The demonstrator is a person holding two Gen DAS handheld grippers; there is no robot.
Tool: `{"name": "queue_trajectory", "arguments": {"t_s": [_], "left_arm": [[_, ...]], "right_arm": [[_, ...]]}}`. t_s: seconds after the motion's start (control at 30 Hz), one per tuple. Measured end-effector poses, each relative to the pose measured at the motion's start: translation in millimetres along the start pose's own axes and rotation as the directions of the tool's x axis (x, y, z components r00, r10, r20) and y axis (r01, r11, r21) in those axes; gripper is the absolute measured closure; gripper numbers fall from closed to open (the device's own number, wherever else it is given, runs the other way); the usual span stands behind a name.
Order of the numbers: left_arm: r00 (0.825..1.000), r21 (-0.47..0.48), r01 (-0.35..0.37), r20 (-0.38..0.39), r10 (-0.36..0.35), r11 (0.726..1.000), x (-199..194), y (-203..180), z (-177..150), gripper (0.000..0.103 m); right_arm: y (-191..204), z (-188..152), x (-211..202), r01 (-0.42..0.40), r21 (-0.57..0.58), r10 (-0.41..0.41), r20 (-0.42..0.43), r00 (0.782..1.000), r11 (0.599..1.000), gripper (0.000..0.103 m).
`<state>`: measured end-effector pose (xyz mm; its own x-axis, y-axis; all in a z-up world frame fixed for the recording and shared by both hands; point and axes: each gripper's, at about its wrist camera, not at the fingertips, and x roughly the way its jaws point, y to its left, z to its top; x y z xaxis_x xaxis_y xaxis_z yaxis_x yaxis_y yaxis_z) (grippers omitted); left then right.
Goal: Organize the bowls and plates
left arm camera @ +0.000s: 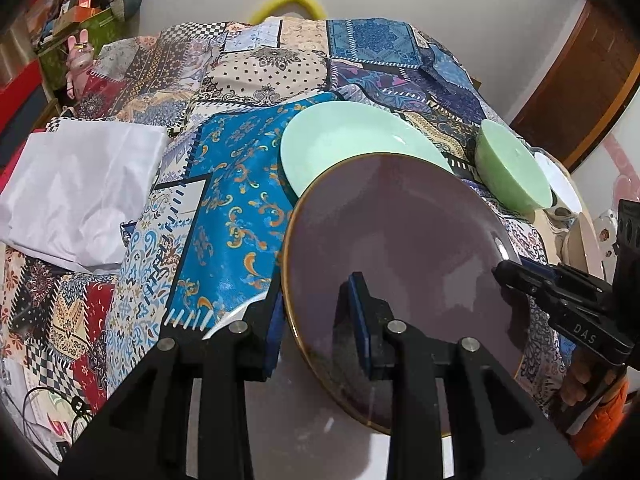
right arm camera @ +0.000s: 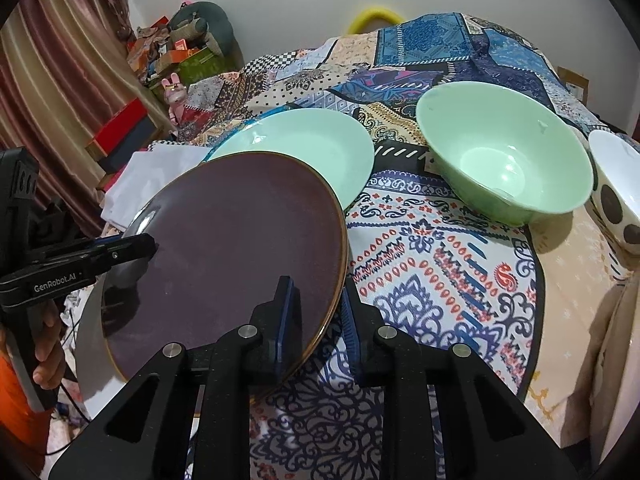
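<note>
Mid-carry of the purple plate (left arm camera: 400, 264), by the look of it: lifted and tilted, far edge lapping over the near rim of the mint plate (left arm camera: 340, 140), most likely bound for stacking there. Whether that far edge already touches the mint plate: cannot tell.

Next move, as a judgement: level the purple plate, centre it over the mint plate, lower both sides together, then let go one side at a time so nothing slides or clinks.

Left gripper (left arm camera: 320, 320): narrowly parted and astride the plate's left rim, one blue pad beneath, one on the upper face; pinching it, apparently. Right gripper (right arm camera: 320, 316): likewise astride the right rim, inner pad flat on the upper face, but a sliver of gap between the outer pad and the edge, so firm clamp or loose cradle cannot be told.

Right of the mint plate: green bowl (right arm camera: 504, 152) upright on the patchwork cloth (right arm camera: 432, 260), spotted white bowl (right arm camera: 616, 188) just beside that, both untouched.
</note>
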<state>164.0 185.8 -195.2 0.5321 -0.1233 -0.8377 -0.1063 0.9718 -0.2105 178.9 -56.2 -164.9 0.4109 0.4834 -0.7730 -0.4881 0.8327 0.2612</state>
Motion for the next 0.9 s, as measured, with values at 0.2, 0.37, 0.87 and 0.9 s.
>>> {"name": "queue_trajectory", "arguments": {"t_s": [0.2, 0.37, 0.87, 0.9], "left_arm": [[1.0, 0.018, 0.005, 0.001, -0.005, 1.0, -7.0, -12.7, -5.2, 0.074], [1.0, 0.026, 0.017, 0.007, -0.017, 1.0, -14.3, -27.8, -7.1, 0.074], [0.999, 0.079, 0.051, 0.01, -0.052, 0.996, -35.4, -86.2, -23.1, 0.074], [0.999, 0.082, 0.052, 0.008, -0.053, 0.995, -36.1, -89.3, -24.2, 0.074]], "right_arm": [[-6.8, -3.6, -10.4, 0.01, 0.009, -0.01, 0.015, 1.0, 1.0, 0.082], [-13.5, -9.2, -25.2, 0.017, 0.021, -0.018, 0.035, 0.999, 1.0, 0.082], [-37.2, -36.4, -75.2, 0.053, 0.06, -0.058, 0.08, 0.995, 0.997, 0.082], [-38.5, -37.8, -77.9, 0.056, 0.062, -0.061, 0.082, 0.995, 0.996, 0.082]]}}
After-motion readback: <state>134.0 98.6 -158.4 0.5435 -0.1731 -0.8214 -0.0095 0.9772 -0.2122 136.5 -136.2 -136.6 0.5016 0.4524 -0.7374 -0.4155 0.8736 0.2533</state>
